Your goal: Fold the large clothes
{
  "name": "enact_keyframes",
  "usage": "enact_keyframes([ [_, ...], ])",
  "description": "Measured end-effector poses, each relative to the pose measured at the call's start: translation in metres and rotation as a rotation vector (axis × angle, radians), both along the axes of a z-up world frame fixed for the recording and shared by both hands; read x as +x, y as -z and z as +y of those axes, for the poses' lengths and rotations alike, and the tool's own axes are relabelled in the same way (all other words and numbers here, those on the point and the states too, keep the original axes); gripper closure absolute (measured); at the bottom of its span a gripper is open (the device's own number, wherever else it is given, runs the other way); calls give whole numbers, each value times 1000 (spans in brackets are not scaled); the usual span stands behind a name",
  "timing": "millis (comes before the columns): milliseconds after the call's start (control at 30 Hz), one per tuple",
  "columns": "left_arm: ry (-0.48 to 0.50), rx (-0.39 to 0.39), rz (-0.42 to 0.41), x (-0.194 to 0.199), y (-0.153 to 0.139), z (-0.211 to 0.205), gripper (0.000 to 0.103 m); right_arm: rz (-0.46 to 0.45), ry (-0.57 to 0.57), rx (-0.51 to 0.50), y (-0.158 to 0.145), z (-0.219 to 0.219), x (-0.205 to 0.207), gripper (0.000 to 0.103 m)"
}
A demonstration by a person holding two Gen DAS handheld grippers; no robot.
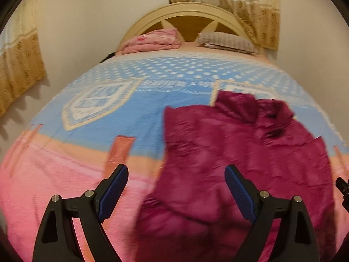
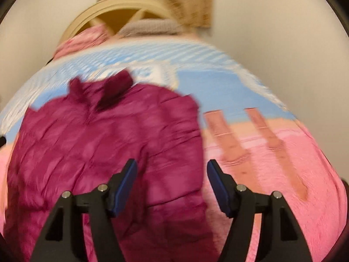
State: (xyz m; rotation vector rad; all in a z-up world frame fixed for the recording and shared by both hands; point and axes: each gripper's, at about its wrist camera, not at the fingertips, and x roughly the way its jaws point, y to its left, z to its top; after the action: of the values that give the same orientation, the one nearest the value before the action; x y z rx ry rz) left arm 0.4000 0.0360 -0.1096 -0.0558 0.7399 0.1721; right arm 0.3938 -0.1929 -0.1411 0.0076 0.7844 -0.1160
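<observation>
A large magenta padded jacket (image 1: 240, 152) lies spread on the bed, collar toward the headboard. It also shows in the right wrist view (image 2: 104, 144), blurred. My left gripper (image 1: 176, 174) is open and empty, held above the jacket's near left edge. My right gripper (image 2: 172, 170) is open and empty, held above the jacket's near right edge. Neither gripper touches the cloth.
The bed carries a blue, white and pink blanket (image 1: 65, 174). A folded pink quilt (image 1: 152, 41) and a grey pillow (image 1: 226, 41) lie by the wooden headboard (image 1: 185, 15). Curtains (image 1: 240, 6) hang behind. Walls stand on both sides of the bed.
</observation>
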Motion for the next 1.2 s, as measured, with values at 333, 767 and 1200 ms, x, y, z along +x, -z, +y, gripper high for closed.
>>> enact_keyframes([
  [333,61,28,86,48,43,-36,12,-8,-181,127,8,74,25,45],
  [767,70,26,118,46,88,-34,8,32,-173,64,54,77,39,46],
  [1200,69,33,144,50,93,-34,6,50,-169,15,60,84,41,45],
])
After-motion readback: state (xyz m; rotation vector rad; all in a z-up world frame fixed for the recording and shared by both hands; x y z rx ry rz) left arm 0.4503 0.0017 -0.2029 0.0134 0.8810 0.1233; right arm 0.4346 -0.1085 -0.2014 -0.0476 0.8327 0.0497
